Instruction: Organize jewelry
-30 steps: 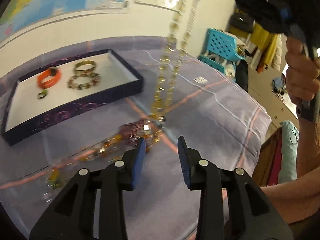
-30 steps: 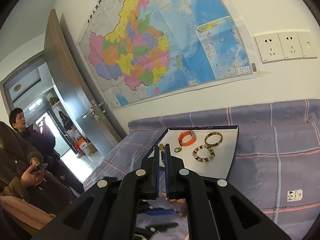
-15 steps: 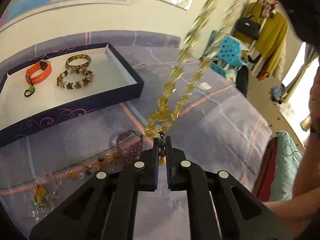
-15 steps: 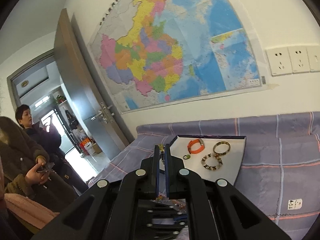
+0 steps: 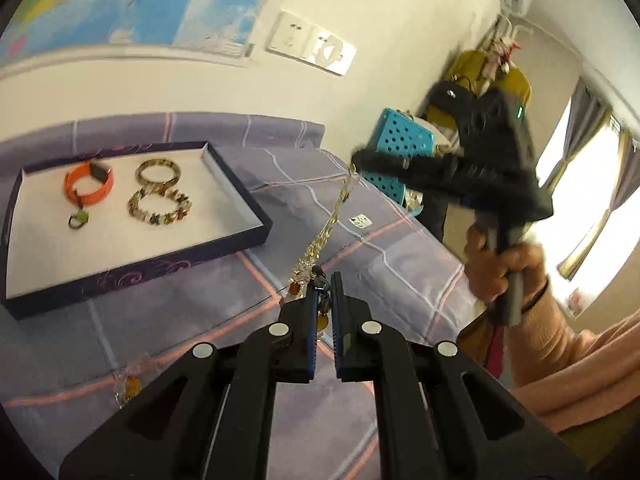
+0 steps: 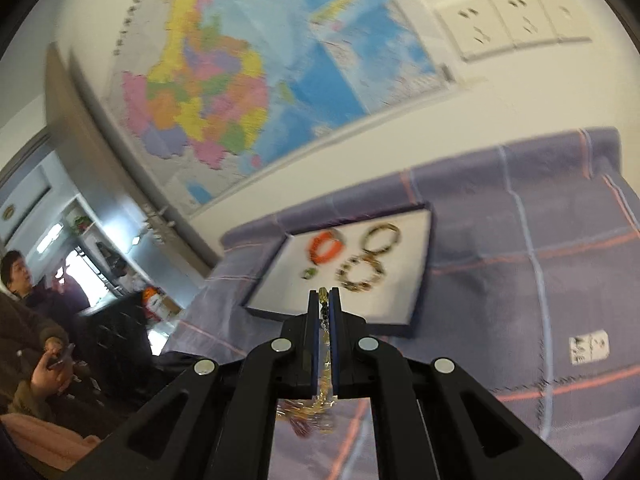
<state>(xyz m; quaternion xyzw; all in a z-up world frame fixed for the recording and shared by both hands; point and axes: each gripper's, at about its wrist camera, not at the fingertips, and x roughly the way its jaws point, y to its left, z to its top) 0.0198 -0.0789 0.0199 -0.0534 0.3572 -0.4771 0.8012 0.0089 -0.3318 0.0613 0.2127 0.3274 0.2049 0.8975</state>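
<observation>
1. The gold necklace [image 5: 329, 227] is strung taut in the air above the bed, running from the left tongs [image 5: 325, 285] up to the right tongs [image 5: 354, 164].
2. Left tongs: clamped tight on the chain's lower end, small beads and a clasp caught between the blue pads.
3. Right tongs: in their own view they [image 6: 325, 295] too are pinched on the chain, gold links bunching below the pads; a hand [image 5: 500, 270] grips their handle.
4. Writing? A small white label [image 6: 589, 345] on the purple checked bedsheet [image 5: 400, 264] carries dark marks too blurred to read, and the wall map's [image 6: 224, 80] characters are smeared as well.
5. The dark tray [image 5: 256, 216] lies near the wall with an orange band [image 5: 89, 184], a gold bangle [image 5: 157, 170], a beaded bracelet [image 5: 160, 208] and a small ring [image 5: 78, 219] grouped at one side; its white floor beside them is bare.
6. More beaded pieces [image 5: 130, 384] lie loose on the sheet, near the bottom left of the left view.
7. The bed's edge drops off to the right, by a blue perforated stool [image 5: 400, 140].
</observation>
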